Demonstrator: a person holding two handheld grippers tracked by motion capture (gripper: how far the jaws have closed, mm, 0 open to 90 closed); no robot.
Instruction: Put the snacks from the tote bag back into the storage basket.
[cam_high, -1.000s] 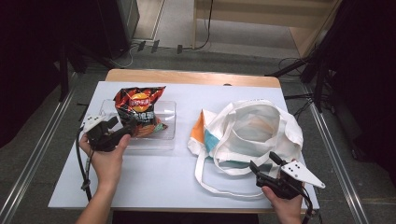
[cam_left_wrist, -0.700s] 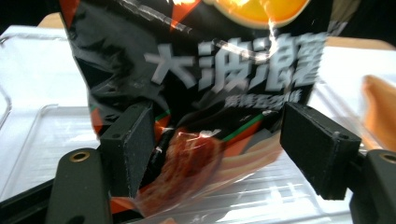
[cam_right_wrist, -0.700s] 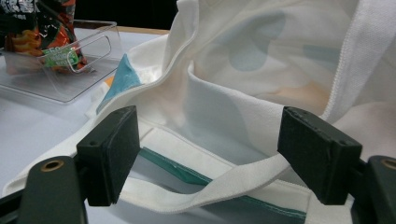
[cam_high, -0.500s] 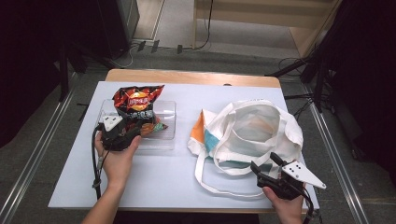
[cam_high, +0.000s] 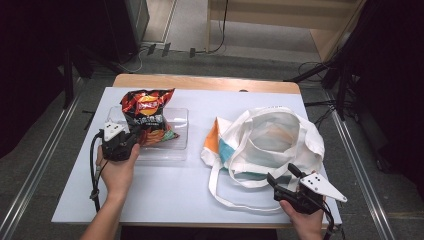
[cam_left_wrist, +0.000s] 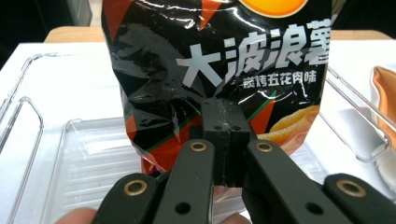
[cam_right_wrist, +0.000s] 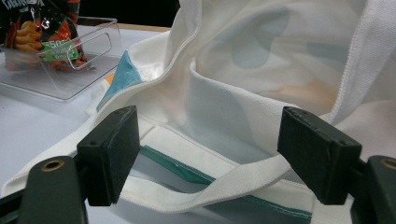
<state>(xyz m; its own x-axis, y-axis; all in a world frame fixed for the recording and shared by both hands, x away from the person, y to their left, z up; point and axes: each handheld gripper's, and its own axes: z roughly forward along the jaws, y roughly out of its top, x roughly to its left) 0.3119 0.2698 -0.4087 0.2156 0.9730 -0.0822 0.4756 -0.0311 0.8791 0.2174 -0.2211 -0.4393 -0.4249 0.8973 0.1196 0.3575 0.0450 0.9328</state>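
Left gripper view: my left tool (cam_left_wrist: 224, 135) is clamped on the glossy black-and-orange crisp bag (cam_left_wrist: 219, 60); right tool (cam_right_wrist: 219, 154) gapes wide at the white canvas tote (cam_right_wrist: 261, 70), bagging not yet done.

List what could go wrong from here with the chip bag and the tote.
1. The left gripper pinches only a small fold low on the chip bag; the glossy film may slip or tear when lifted.
2. The bag stands in a light clear tray and could drag or tip it.
3. The right gripper is open around the tote bag strap, gripping nothing; the limp tote mouth may sag shut as the chips arrive.
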